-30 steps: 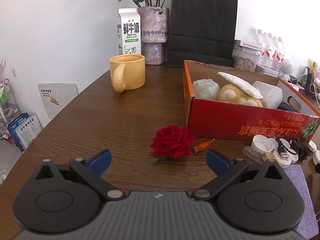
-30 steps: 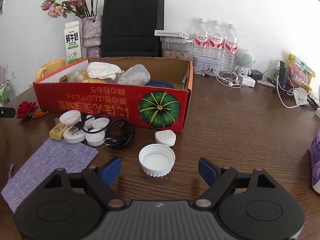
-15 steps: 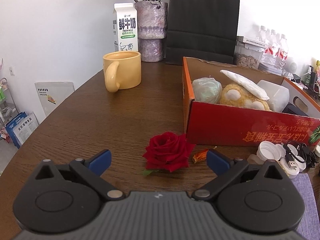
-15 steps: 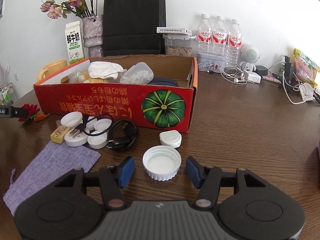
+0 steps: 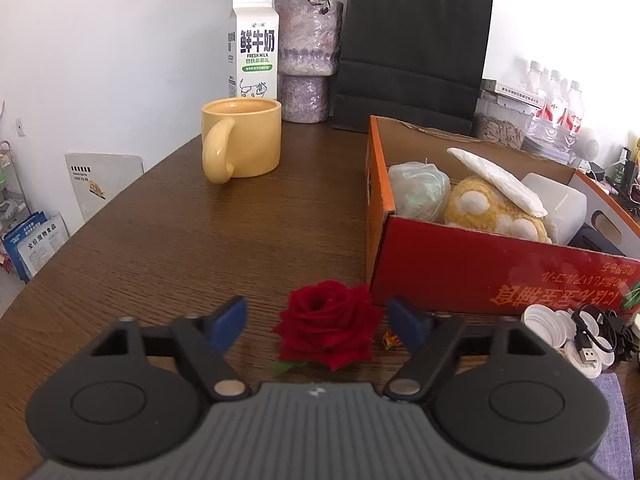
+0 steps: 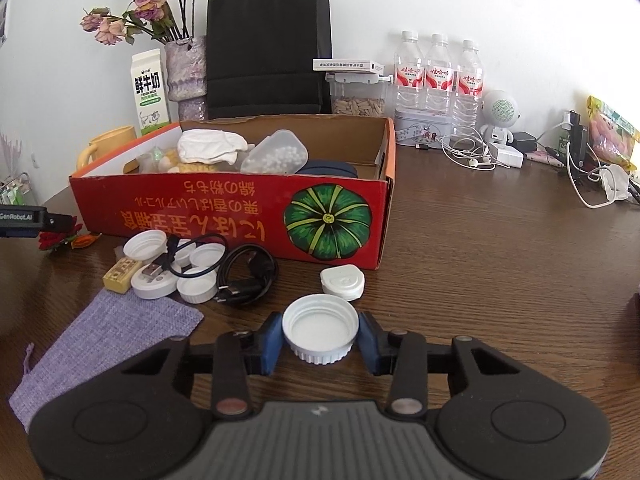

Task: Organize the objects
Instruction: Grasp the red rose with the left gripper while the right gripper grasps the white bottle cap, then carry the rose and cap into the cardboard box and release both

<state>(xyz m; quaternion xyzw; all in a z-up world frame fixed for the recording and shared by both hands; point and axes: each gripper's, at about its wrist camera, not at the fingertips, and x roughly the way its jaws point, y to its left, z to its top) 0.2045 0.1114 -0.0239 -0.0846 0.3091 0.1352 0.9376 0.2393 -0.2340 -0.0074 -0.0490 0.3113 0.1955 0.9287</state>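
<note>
A red rose (image 5: 329, 323) lies on the wooden table just left of the red cardboard box (image 5: 472, 268). My left gripper (image 5: 320, 322) is open, its blue fingers either side of the rose with a gap on each side. A small orange candy (image 5: 392, 339) lies by the right finger. In the right wrist view my right gripper (image 6: 320, 340) is shut on a large white bottle cap (image 6: 320, 330), both blue pads touching its sides. The box (image 6: 240, 216) holds a plush toy, cloth and a plastic container.
Several white caps (image 6: 172, 268), a black cable (image 6: 244, 276), a yellow block (image 6: 120, 276) and a small white case (image 6: 342, 282) lie before the box. A purple cloth pouch (image 6: 108, 344) lies left. A yellow mug (image 5: 240, 140), milk carton (image 5: 254, 64), vase and black bag stand behind.
My left gripper moved forward around the rose and its fingers narrowed. My right gripper moved forward and closed on the white cap.
</note>
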